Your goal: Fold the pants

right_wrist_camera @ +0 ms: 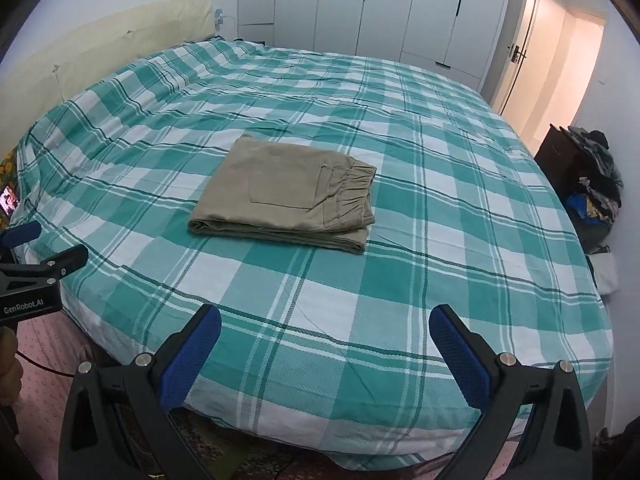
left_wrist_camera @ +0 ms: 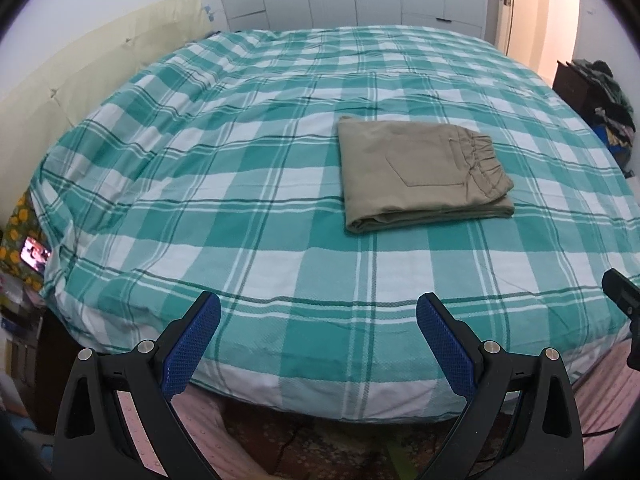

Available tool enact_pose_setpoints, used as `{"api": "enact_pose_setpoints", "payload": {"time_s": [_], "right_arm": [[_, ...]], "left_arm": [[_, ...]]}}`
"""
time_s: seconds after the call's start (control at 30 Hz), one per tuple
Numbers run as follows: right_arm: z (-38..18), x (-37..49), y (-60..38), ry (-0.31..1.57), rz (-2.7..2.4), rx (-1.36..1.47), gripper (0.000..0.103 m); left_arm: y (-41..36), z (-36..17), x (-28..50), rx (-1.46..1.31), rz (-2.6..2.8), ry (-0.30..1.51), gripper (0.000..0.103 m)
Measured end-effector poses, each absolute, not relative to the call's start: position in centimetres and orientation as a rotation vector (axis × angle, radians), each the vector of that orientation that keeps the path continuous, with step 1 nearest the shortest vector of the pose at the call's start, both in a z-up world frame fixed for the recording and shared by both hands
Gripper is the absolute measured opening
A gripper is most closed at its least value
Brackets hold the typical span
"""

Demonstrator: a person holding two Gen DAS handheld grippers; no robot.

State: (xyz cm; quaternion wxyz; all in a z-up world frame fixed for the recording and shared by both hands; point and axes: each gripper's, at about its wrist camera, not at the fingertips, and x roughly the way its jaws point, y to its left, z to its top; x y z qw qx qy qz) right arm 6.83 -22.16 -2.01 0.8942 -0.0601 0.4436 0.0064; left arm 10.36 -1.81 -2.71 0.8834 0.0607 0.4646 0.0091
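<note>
Left tongs [left_wrist_camera: 318, 330] and right tongs [right_wrist_camera: 325, 344] both spread, empty, hovering at near edge of bed [left_wrist_camera: 280, 264]. Pants [left_wrist_camera: 424, 176] lie folded mid-bed, well apart ahead; long axis crosswise, waistband right. Neither tongs clearly nearer. Judgement: folding complete.

Left claw [left_wrist_camera: 318, 308]: jaws spread wide, nothing between the blue pads. Right claw [right_wrist_camera: 325, 320]: jaws spread wide, likewise empty. Both point forward, side by side.

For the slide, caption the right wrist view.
Folded khaki pants lie on the green plaid bed; the open right gripper hangs back at the bed's near edge, empty.
</note>
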Motion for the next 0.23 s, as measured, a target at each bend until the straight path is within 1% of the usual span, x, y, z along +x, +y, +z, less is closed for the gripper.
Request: {"api": "enact_pose_setpoints", "payload": {"time_s": [0.23], "right_arm": [[-1.81, 6.91, -22.29, 0.910, 0.010, -0.122, 0.103]], "left_arm": [[-2.05, -1.83, 9.49, 0.133, 0.022, 0.932, 0.099]]}}
